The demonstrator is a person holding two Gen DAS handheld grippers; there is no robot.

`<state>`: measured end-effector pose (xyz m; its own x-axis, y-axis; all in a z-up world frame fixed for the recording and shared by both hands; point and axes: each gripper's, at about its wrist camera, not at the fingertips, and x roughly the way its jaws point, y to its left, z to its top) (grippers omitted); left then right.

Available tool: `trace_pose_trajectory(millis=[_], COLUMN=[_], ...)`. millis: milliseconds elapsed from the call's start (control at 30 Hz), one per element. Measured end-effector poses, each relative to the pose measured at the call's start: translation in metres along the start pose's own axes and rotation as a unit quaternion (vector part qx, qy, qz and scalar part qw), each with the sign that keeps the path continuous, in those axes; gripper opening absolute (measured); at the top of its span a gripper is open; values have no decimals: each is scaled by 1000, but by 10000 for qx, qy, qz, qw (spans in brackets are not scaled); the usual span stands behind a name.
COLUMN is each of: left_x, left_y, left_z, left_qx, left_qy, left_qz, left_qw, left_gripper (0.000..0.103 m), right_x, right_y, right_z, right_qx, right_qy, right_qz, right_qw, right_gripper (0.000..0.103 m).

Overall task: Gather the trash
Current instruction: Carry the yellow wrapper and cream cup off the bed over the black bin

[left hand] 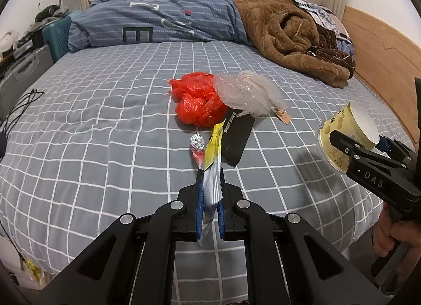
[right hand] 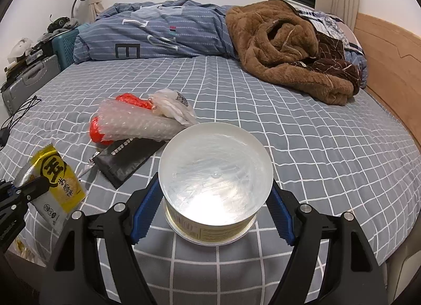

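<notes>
Left gripper (left hand: 210,173) pinched tight on yellow-and-silver foil snack wrapper (left hand: 213,163), lifted over bed's near edge. Right gripper (right hand: 215,199) clamps round cream plastic tub (right hand: 215,173), jaws wide. Remaining pile, red plastic bag (left hand: 197,99), bubble wrap (left hand: 236,91), black pouch (left hand: 236,139), lies farther in, long axis left-right, nearer left gripper.

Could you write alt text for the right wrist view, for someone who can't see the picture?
A hand-held gripper clasps a round yellow tub above a bed with a grey checked sheet. To the left a second hand-held gripper pinches a yellow snack packet; bubble wrap, a red plastic bag and a black pouch lie on the sheet.
</notes>
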<state>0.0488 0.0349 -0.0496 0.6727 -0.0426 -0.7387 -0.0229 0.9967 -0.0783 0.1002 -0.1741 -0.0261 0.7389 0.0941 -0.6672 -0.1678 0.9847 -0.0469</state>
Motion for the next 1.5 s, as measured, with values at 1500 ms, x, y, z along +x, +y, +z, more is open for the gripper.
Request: trace_pose_trajectory(millis=[1500], left_x=[-56], left_y=[-34], left_z=[-55], left_qx=[186], left_qy=[93], left_qz=[-192], left_qw=[9996], left_gripper=[8], right_x=[-88], right_y=[21], right_z=[-63], right_qx=[-155], right_qy=[27], right_qz=[216], right_qw=[9996], right_gripper=[72])
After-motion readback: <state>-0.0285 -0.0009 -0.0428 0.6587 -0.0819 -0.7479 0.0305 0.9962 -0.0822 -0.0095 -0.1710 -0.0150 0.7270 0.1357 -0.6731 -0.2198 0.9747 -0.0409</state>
